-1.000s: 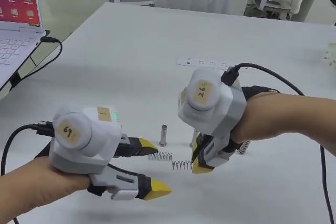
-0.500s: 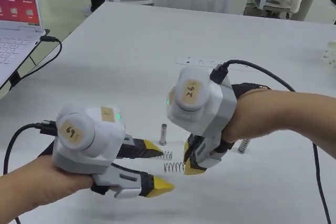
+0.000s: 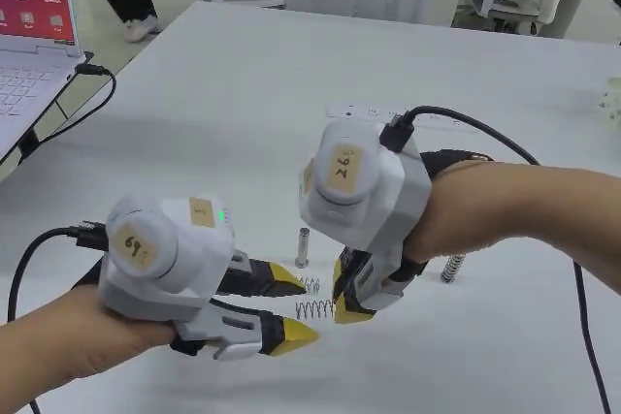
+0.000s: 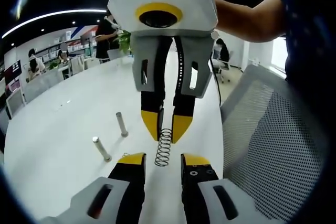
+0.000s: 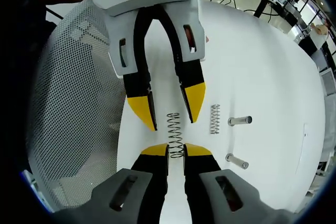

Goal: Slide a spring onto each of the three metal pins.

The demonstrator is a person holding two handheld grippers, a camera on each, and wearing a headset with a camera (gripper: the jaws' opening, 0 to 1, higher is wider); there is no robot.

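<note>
Pickup step: spring point(image 5: 175, 129) pinched in narrow jaws of right gripper point(image 5: 176, 151), left gripper point(image 4: 164, 160) gaping wide around its far end; next, probably alignment over pin point(image 3: 303, 246).

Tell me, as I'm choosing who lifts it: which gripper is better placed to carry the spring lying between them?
Right. The right gripper pinches one end of the spring; the left gripper is open, its jaws only flanking the other end.

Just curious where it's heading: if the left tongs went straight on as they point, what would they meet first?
The spring, just ahead of the left tongs; right behind it, probably the right tongs gripping its far end.
</note>
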